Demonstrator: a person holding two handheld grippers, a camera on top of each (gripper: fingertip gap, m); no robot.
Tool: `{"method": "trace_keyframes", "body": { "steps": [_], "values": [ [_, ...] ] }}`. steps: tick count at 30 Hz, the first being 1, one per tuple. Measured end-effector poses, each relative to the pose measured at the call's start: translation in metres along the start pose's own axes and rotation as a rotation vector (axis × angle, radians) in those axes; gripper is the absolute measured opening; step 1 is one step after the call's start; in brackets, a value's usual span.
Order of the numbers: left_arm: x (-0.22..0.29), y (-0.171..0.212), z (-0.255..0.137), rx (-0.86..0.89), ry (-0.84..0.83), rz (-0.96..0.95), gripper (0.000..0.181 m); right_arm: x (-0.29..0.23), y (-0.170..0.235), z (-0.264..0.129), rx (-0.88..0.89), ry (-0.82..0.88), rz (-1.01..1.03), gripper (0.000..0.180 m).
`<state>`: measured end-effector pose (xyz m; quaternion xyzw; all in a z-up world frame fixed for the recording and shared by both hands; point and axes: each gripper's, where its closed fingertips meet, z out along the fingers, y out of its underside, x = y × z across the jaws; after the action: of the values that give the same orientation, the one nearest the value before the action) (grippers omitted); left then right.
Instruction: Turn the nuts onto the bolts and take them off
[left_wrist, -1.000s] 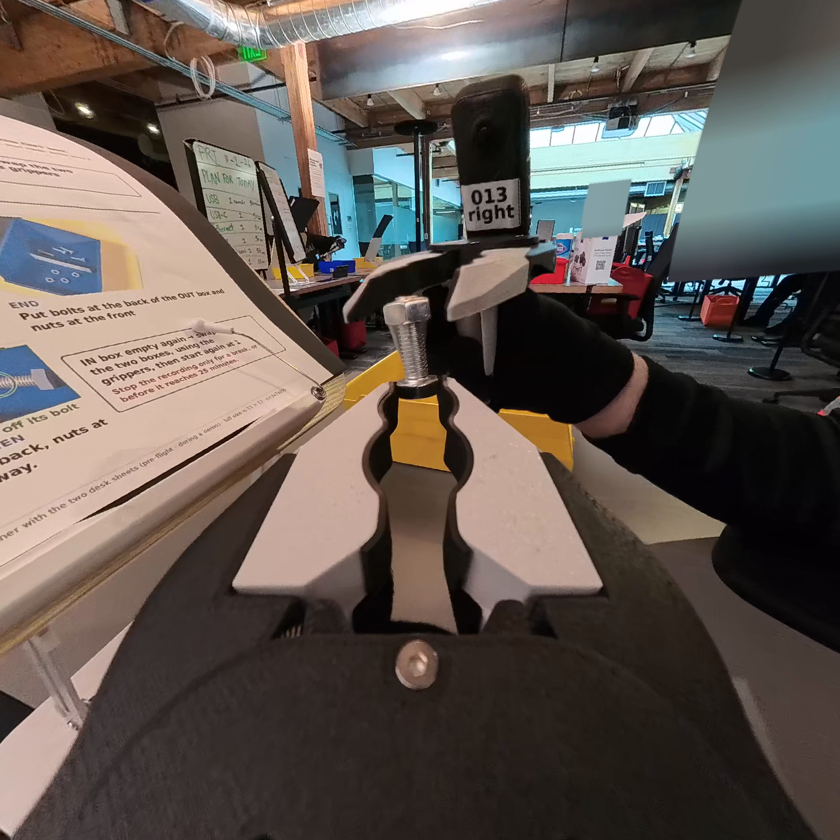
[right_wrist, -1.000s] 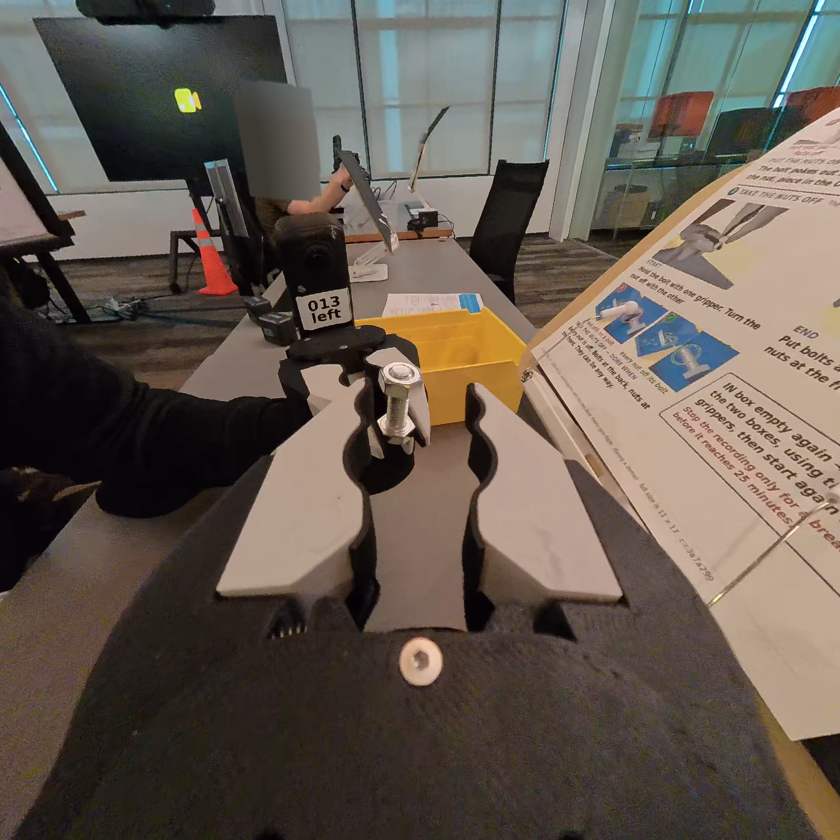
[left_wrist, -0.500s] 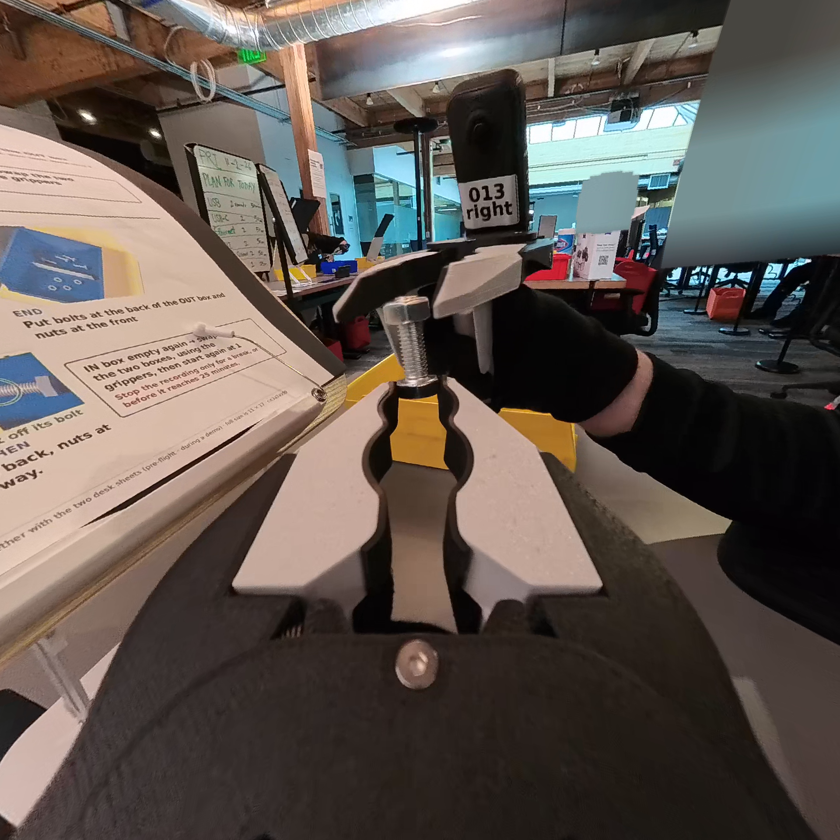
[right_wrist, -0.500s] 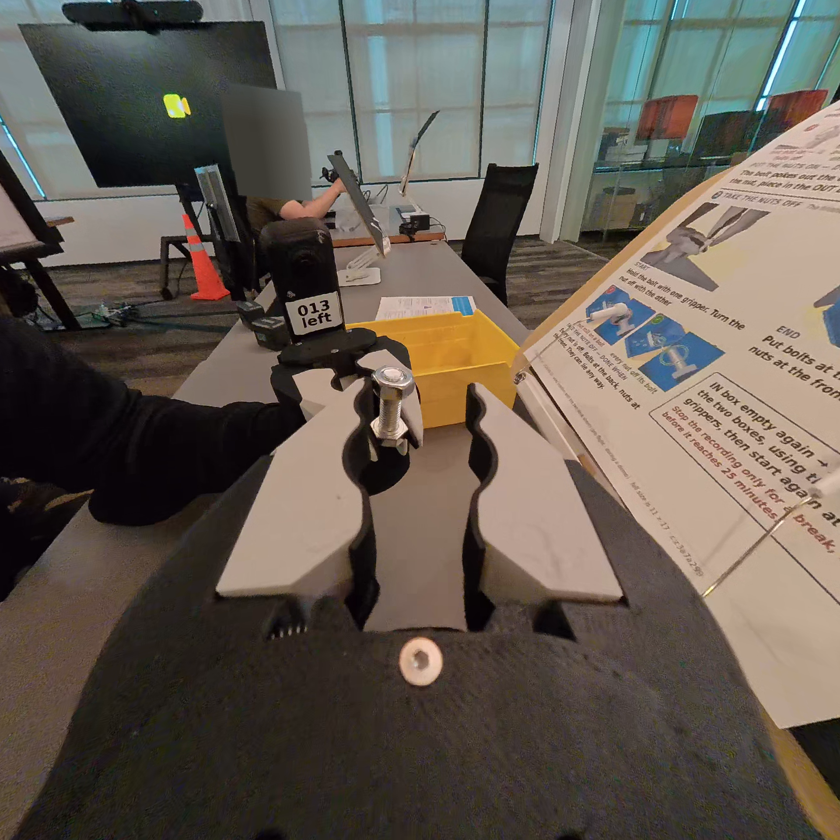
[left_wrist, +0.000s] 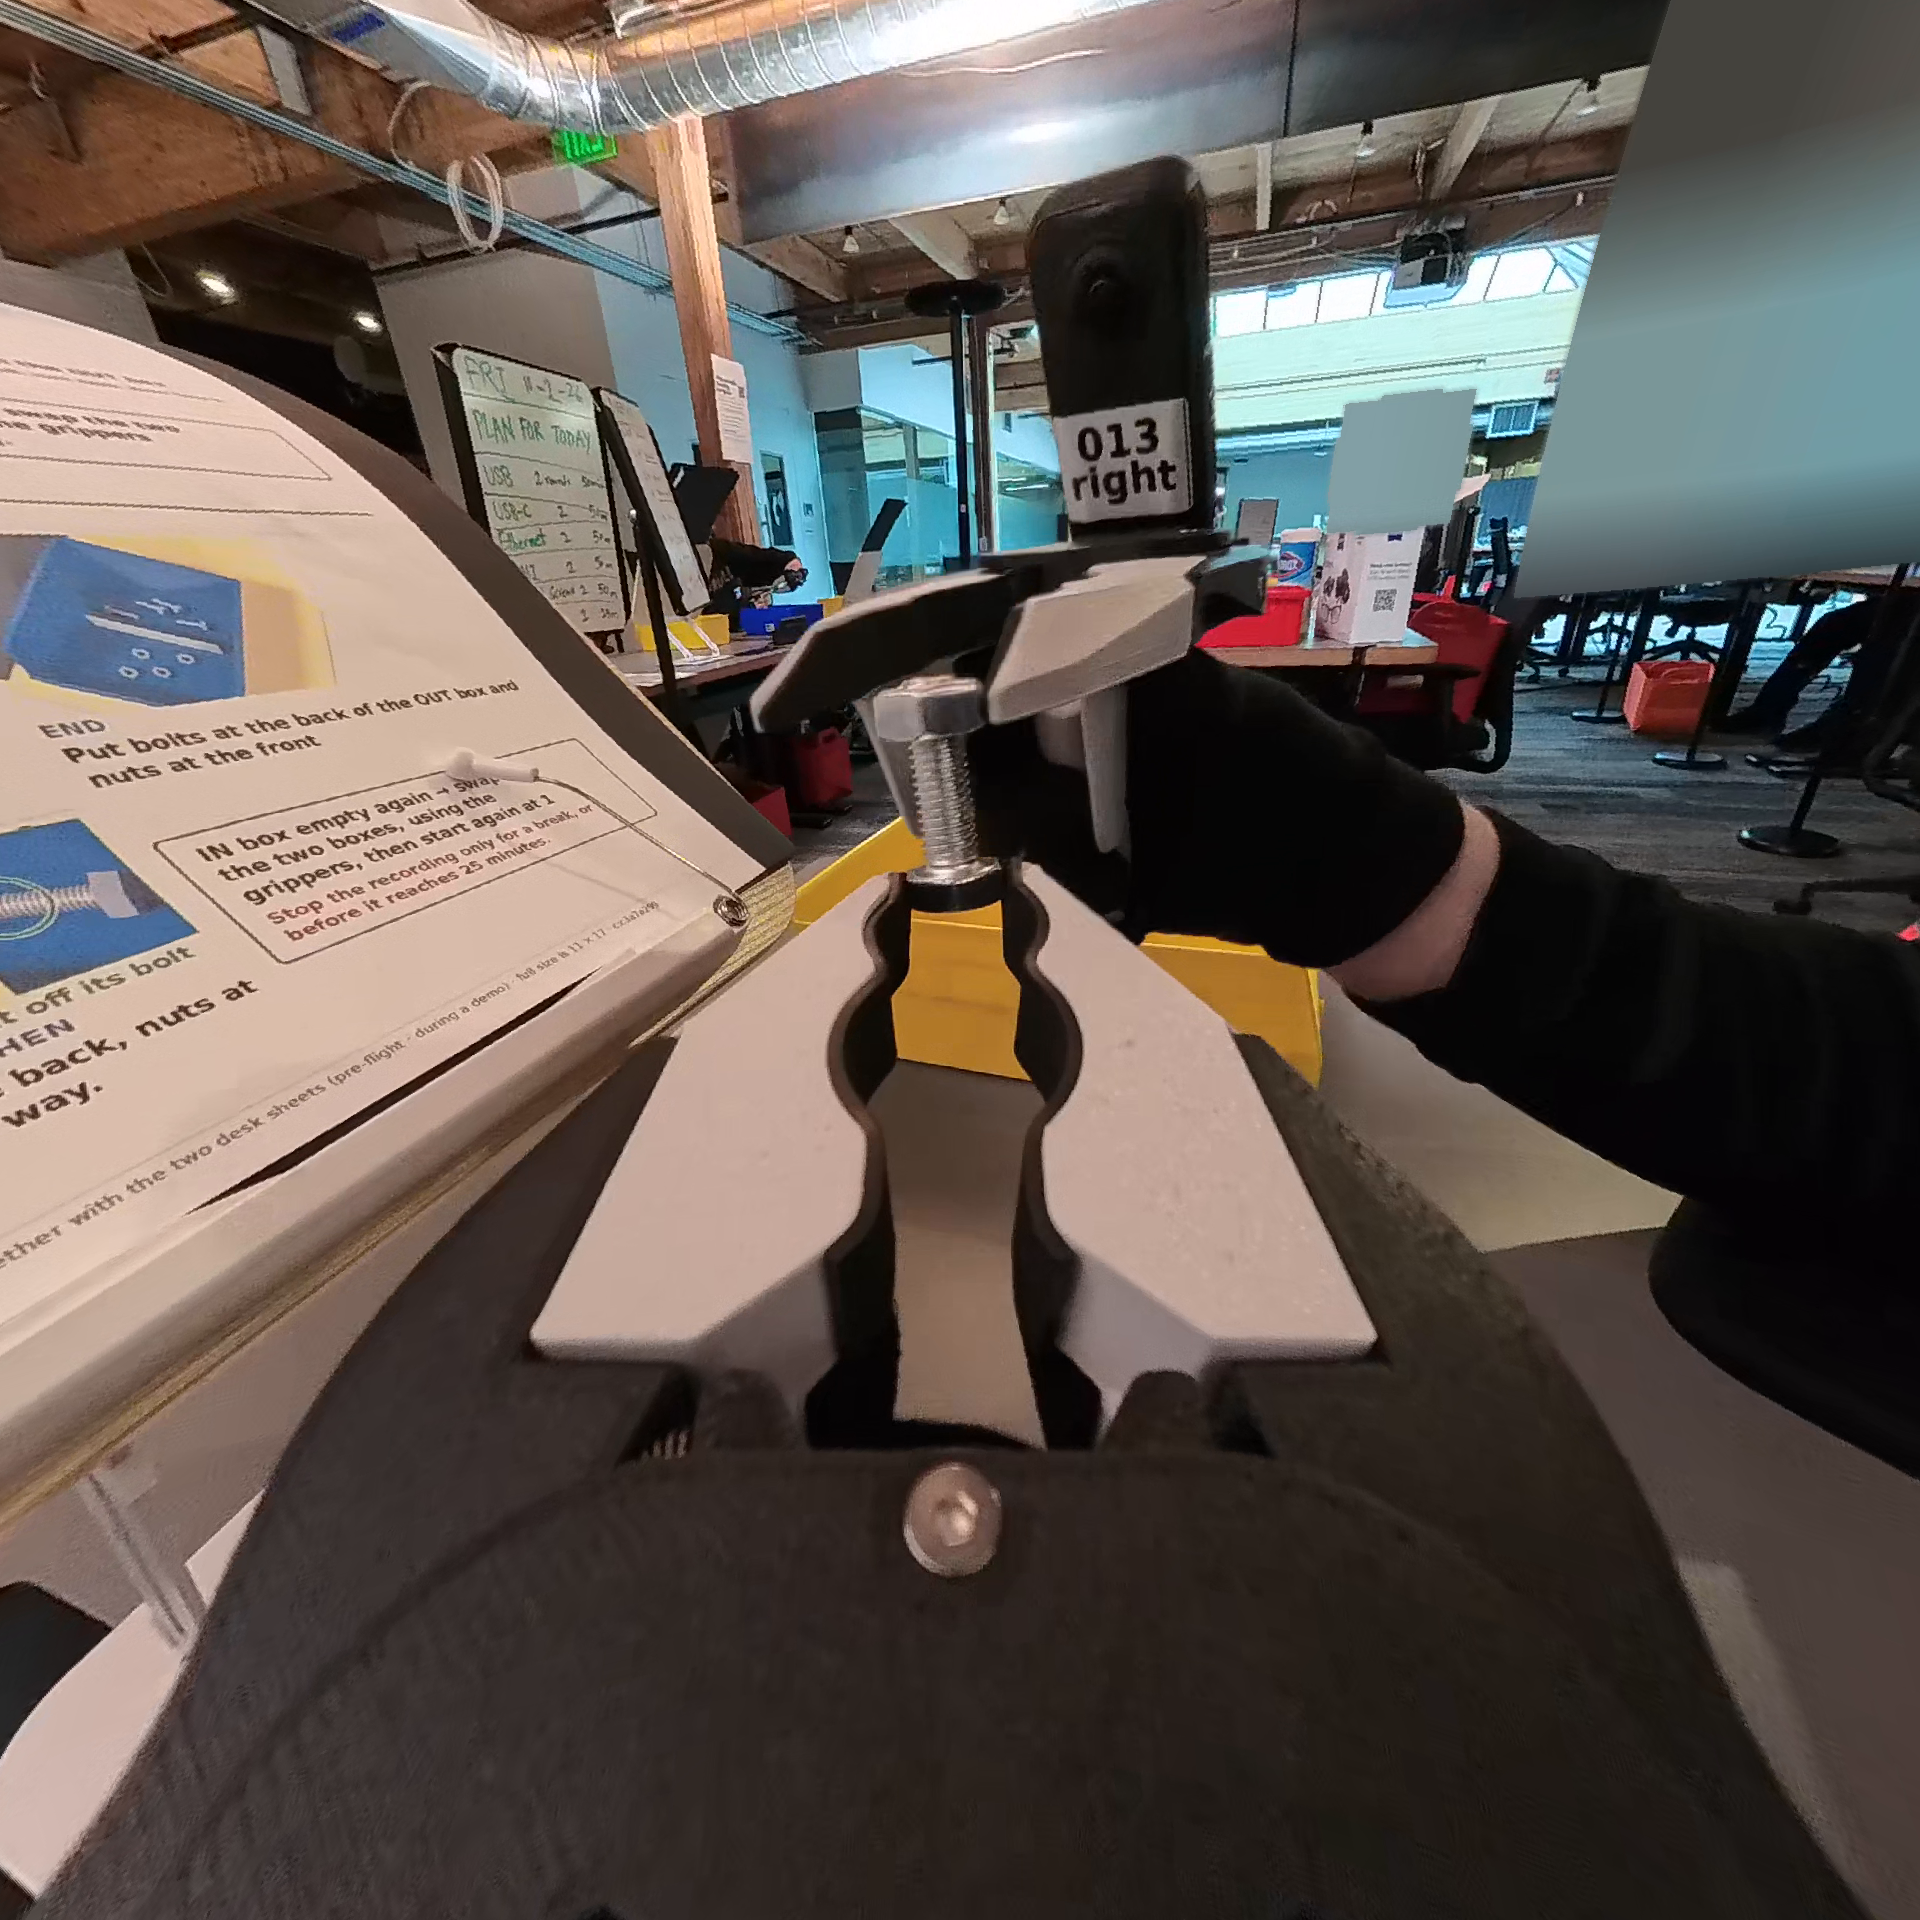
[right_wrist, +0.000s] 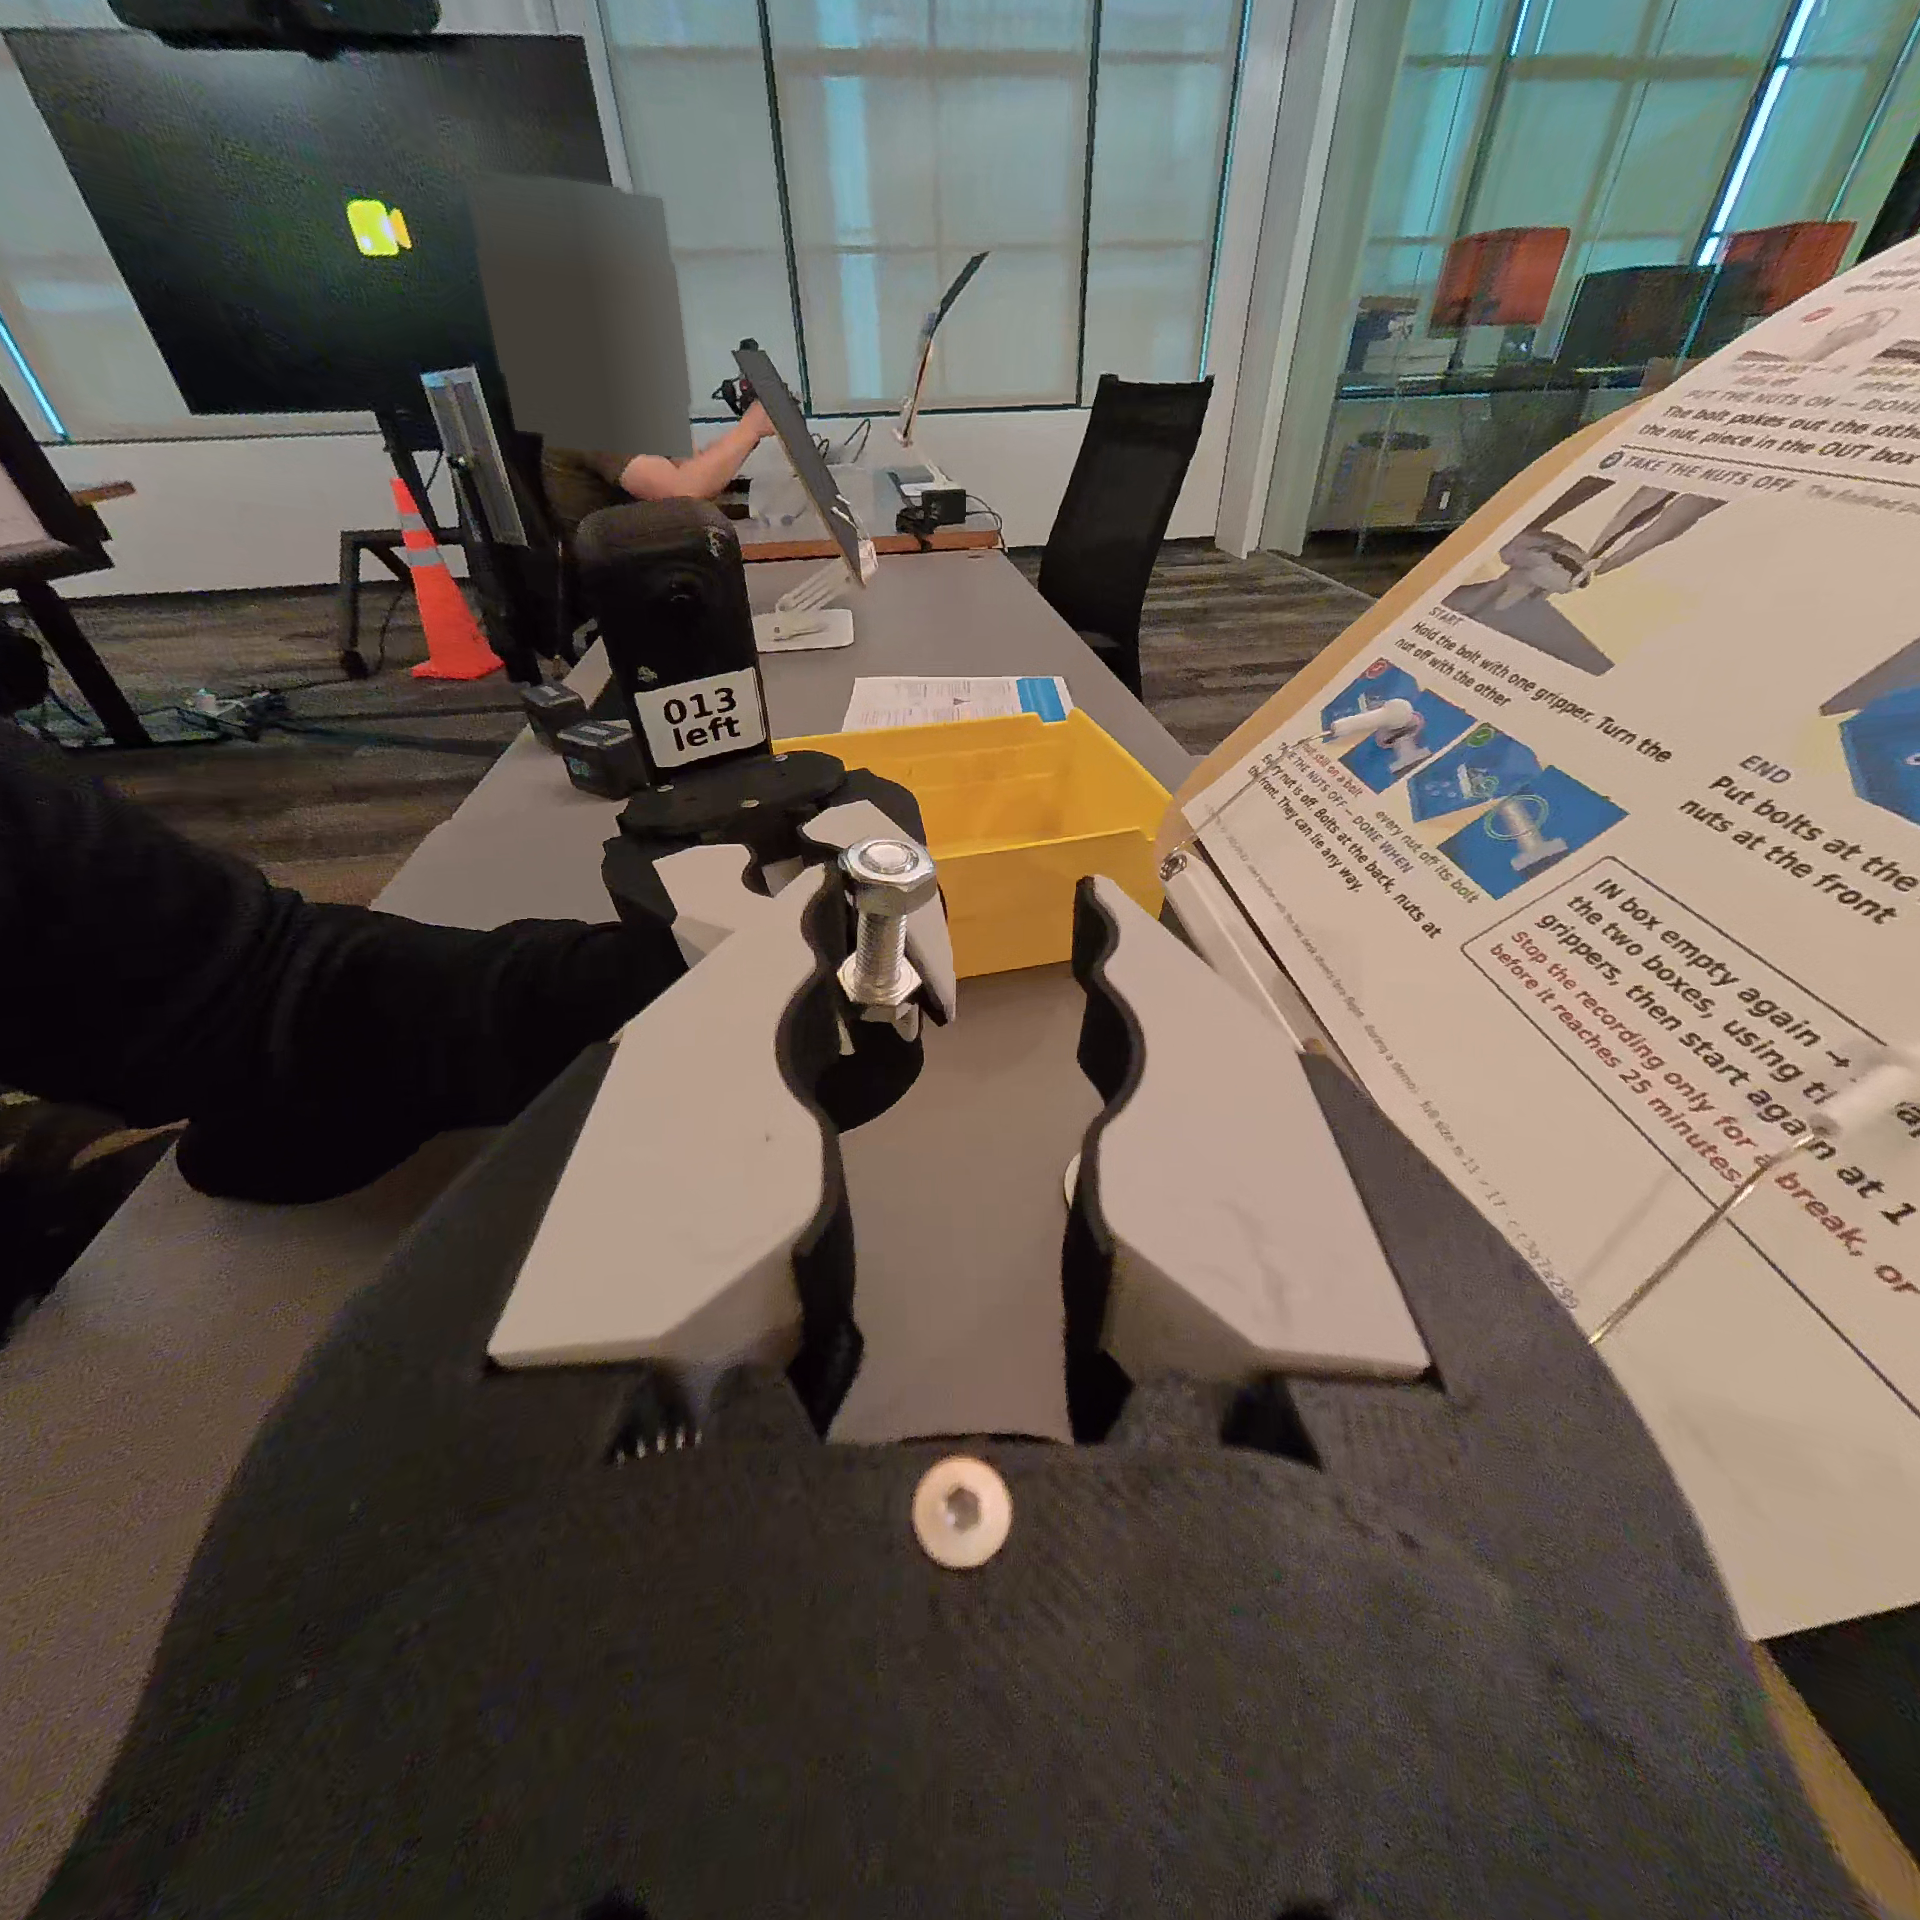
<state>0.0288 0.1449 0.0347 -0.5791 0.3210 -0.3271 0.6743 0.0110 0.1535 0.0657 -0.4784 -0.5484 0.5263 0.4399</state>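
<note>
The left gripper (left_wrist: 951, 883) holds the nut (right_wrist: 879, 985) in narrowed jaws, the hex bolt (left_wrist: 935, 774) standing upright (head on top). The right gripper (right_wrist: 951, 935), jaws wide, hovers just beside it. Both grippers carry white labels; a yellow bin (right_wrist: 1023, 831) sits on the desk (right_wrist: 935, 623).

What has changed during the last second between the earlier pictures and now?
The right gripper has moved toward the bolt, so its open fingers now straddle the bolt head. Nothing was newly taken hold of or let go. Unchanged: the left gripper keeps holding the nut at the lower end of the upright bolt, and the yellow bin stays on the table.
</note>
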Motion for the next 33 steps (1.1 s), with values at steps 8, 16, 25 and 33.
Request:
{"method": "trace_keyframes", "body": {
  "steps": [8,16,25,33],
  "values": [
    [-0.004,-0.002,-0.003,0.015,-0.003,-0.012,0.016,0.014,-0.003,-0.012,0.025,0.063,0.015,0.037],
    [-0.002,0.0,-0.002,0.011,-0.003,-0.01,0.016,0.009,0.001,-0.005,-0.001,0.045,0.006,0.035],
    [0.0,0.002,0.0,0.011,0.011,-0.017,0.016,0.0,-0.006,-0.009,0.028,-0.005,-0.005,0.045],
    [0.0,-0.003,-0.003,0.027,0.013,-0.008,0.016,0.027,0.007,-0.016,-0.014,0.117,0.031,0.033]
  ]
}}
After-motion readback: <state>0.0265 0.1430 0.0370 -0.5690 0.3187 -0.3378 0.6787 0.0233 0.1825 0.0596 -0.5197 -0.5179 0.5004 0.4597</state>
